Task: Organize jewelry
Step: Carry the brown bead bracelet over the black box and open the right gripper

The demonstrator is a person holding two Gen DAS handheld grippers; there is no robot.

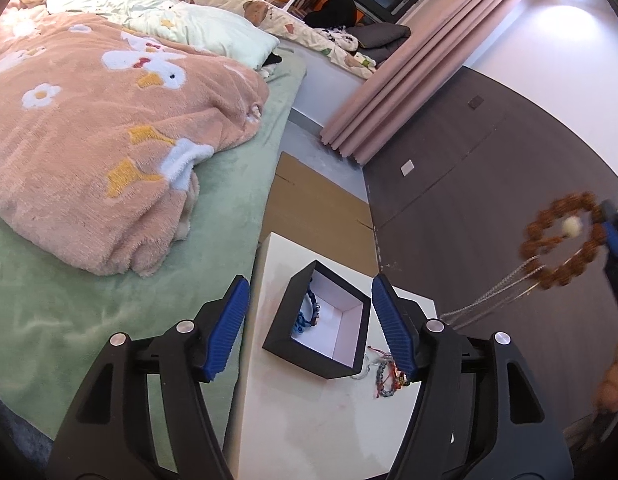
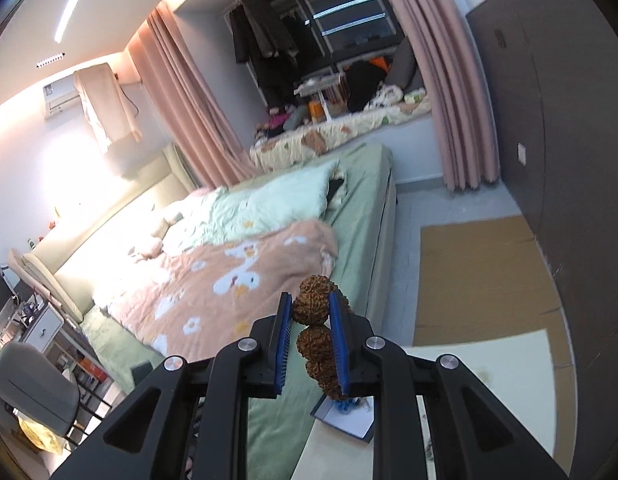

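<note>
- Bead bracelet: rough, wrinkled brown seed beads in a ring, 1 pale bead; silvery chain hangs below.
- Right hand-held gripper: ribbed blue pads clamped on the bracelet, held in air beside the white bench, ring plane vertical.
- Left hand-held gripper: jaws apart, above the square black box holding a blue cord bracelet.
- Woven bracelets lie on the bench beside the box.

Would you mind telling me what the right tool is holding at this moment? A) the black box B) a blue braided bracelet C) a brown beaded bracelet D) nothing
C: the right tool is clamped on the brown beaded bracelet, which the left wrist view shows lifted in the air as a ring of knobbly beads.
</note>
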